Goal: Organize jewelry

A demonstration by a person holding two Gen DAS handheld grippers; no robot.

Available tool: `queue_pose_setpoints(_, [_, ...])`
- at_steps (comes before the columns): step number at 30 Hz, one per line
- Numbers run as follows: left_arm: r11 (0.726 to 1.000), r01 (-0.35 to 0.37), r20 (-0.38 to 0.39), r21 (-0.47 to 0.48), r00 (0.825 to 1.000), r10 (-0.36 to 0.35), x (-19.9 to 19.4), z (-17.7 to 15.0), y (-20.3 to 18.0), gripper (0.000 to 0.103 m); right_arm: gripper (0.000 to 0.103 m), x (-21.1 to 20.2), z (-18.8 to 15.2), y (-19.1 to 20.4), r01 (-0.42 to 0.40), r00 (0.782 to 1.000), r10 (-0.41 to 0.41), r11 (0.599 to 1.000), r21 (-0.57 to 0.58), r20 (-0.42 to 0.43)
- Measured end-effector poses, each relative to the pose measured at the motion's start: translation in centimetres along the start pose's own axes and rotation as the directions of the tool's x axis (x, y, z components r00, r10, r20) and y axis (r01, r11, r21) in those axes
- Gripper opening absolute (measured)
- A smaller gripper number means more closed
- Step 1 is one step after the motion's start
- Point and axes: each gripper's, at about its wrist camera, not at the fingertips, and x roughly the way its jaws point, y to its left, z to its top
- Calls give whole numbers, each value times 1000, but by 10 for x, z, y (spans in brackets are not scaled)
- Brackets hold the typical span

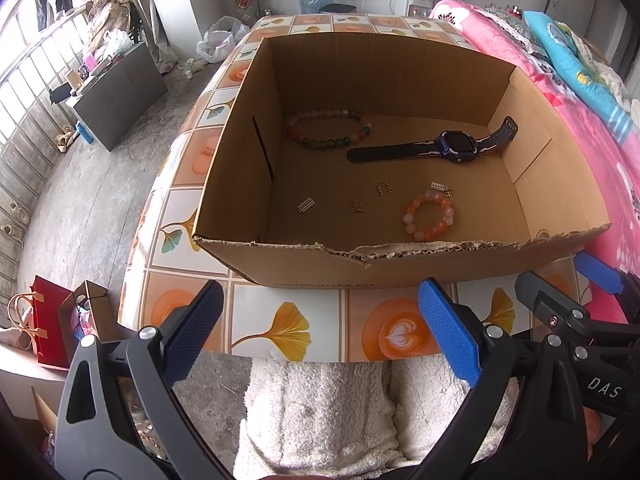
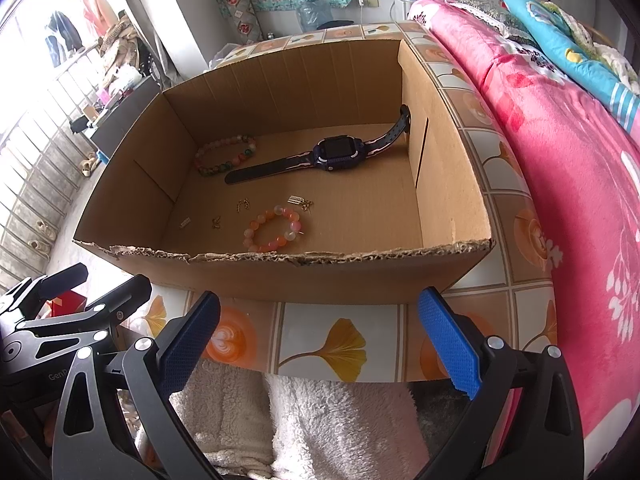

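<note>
Patterned tabletop [image 1: 280, 320] holds a cardboard box [image 1: 400, 264] ahead of both spread, empty grippers [image 1: 320, 332]; approach the orange bracelet [image 1: 429, 217] from above, clearing the wall.

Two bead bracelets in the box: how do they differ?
The multicolour bracelet mixes green, red and pink beads; the orange bracelet is orange, pink and white only. The multicolour one forms a wider, flatter oval loop; the orange one a smaller, rounder ring. The multicolour one lies toward the far wall beside the watch; the orange one lies near the torn front edge. Both lie flat on the cardboard box floor.
</note>
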Motion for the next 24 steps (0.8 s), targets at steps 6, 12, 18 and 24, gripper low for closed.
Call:
queue_pose_setpoints(6, [1000, 0, -1, 0, 1000, 0, 0, 0, 0, 94, 97, 0, 0, 0, 0, 1000, 0, 1000, 0, 0])
queue_pose_setpoints(12, [1000, 1, -3, 0, 1000, -1, 1, 0, 0, 94, 97, 0, 0, 0, -1, 1000, 1, 1000, 1, -2])
queue_pose_setpoints(18, [1000, 0, -5, 0, 1000, 0, 2, 0, 0, 94, 97, 2, -2, 0, 0, 1000, 0, 1000, 3, -4])
queue_pose_setpoints(24, [1000, 1, -6, 0, 1000, -1, 2, -1, 0, 94, 97, 2, -2, 0, -1, 1000, 1, 1000, 2, -5])
